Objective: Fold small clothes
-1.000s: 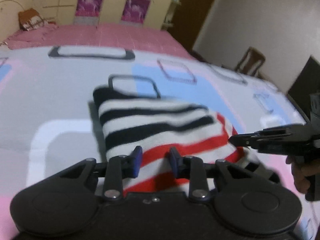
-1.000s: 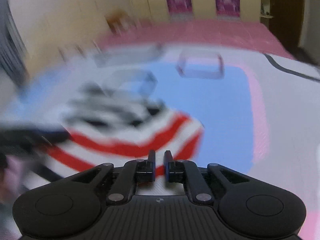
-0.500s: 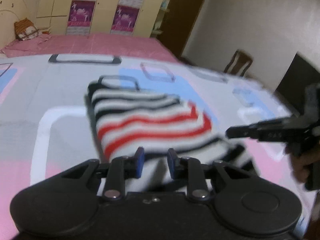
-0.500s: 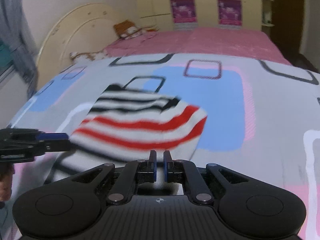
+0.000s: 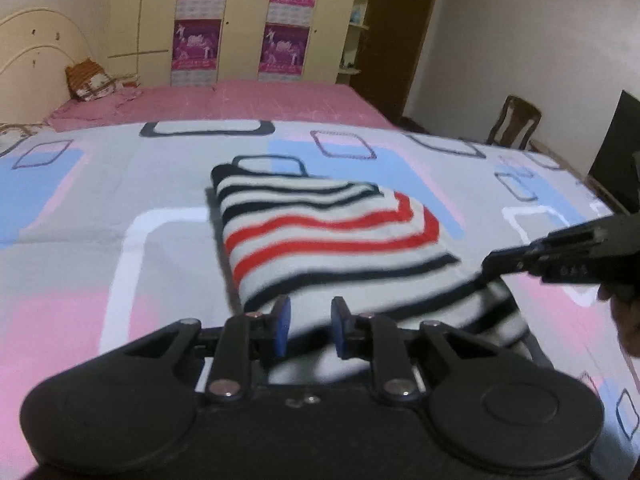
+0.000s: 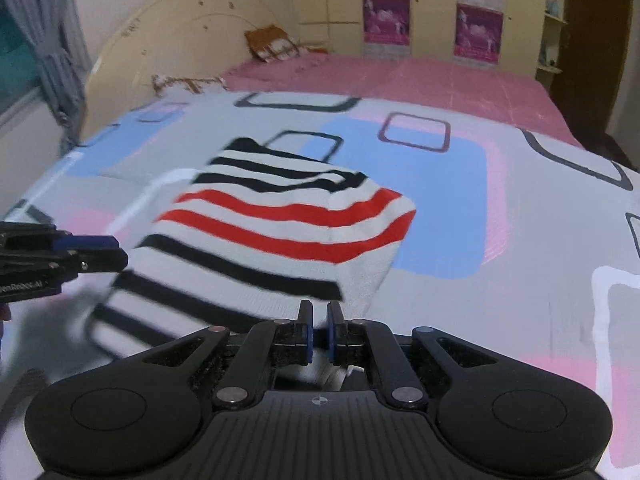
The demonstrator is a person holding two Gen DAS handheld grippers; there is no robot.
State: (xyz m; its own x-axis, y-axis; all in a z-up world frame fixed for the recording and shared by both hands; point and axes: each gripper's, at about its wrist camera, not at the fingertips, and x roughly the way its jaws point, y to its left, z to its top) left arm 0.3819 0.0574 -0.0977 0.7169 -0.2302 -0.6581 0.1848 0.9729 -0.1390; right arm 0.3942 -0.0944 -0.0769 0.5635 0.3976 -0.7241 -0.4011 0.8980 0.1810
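Left wrist view is showing the left gripper at the bottom centre of the frame, its blue pads standing a little apart. The jaws have just been closing, and the near edge of the sweater is lying between and just beyond them; whether the pads are pressing on the cloth I cannot tell. The sweater, striped in black, red and white, is lying folded on the bed, filling the middle of the frame, its black-striped end reaching toward the upper centre and its blurred lower layer spreading to the lower right. The right gripper is coming in from the right edge, its black tip resting at the sweater's right side, and part of a hand is showing behind it at the far right.

Right wrist view is showing the right gripper at the bottom centre, its jaws drawn nearly together with only a thin slit between the pads; a bit of white cloth is showing in and behind the slit, so it appears to be clenched on the sweater's near edge. The sweater is lying in the centre and left of this frame on the patterned bed cover. The left gripper is reaching in from the left edge, its tip at the sweater's left side. A pink sheet is covering the far part of the bed near the top.
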